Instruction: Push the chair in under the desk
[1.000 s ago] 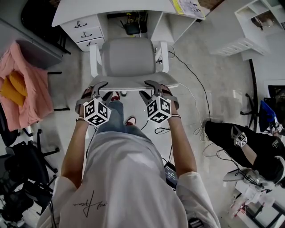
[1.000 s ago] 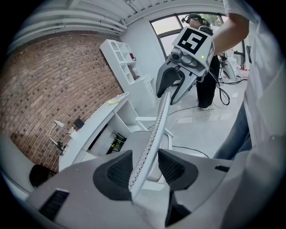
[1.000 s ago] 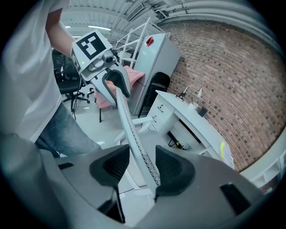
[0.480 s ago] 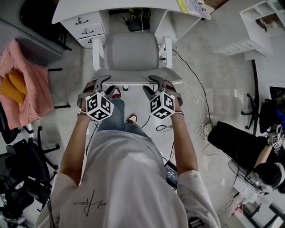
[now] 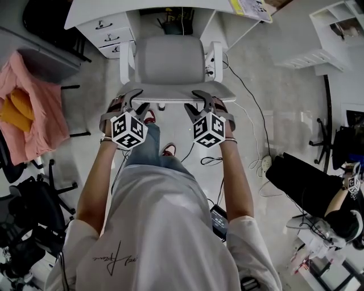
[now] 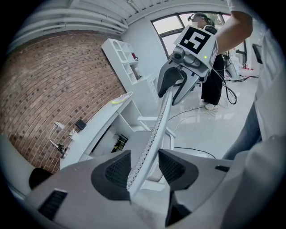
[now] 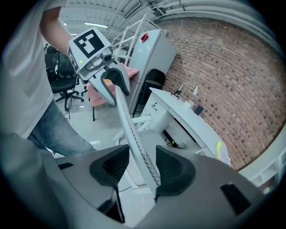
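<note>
Presently left claw and right claw wide, loosely straddling backrest of grey-cushioned white-framed chair; risk with uneven pushing: slipping off, skewing into white bench drawers.

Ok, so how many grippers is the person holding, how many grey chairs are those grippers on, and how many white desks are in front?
Grippers: 2 (left gripper, right gripper)
Grey chair: 1
White desk: 1
Total: 4
</note>
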The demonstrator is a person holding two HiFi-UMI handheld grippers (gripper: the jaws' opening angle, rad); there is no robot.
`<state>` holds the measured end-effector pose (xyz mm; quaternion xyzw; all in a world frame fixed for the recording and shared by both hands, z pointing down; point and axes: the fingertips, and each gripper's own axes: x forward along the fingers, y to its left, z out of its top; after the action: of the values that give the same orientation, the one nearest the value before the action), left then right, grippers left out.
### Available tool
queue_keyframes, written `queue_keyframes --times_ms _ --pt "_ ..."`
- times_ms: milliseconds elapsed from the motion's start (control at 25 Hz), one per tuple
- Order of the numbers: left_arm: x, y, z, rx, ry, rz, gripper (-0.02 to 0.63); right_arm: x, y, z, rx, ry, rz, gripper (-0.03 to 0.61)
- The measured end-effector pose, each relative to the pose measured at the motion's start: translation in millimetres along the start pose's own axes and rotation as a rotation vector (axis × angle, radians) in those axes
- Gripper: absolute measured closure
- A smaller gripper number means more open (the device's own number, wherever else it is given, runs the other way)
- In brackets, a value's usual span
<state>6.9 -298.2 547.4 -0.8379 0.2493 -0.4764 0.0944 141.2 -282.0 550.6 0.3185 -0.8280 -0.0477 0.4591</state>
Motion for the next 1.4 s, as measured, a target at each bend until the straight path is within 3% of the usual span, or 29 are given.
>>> queue_keyframes --times_ms 1400 --pt "9.8 13.4 11.0 0.007 -0.005 0.029 0.422 8.1 -21.0 -3.4 -0.054 0.004 -0.022 0.371"
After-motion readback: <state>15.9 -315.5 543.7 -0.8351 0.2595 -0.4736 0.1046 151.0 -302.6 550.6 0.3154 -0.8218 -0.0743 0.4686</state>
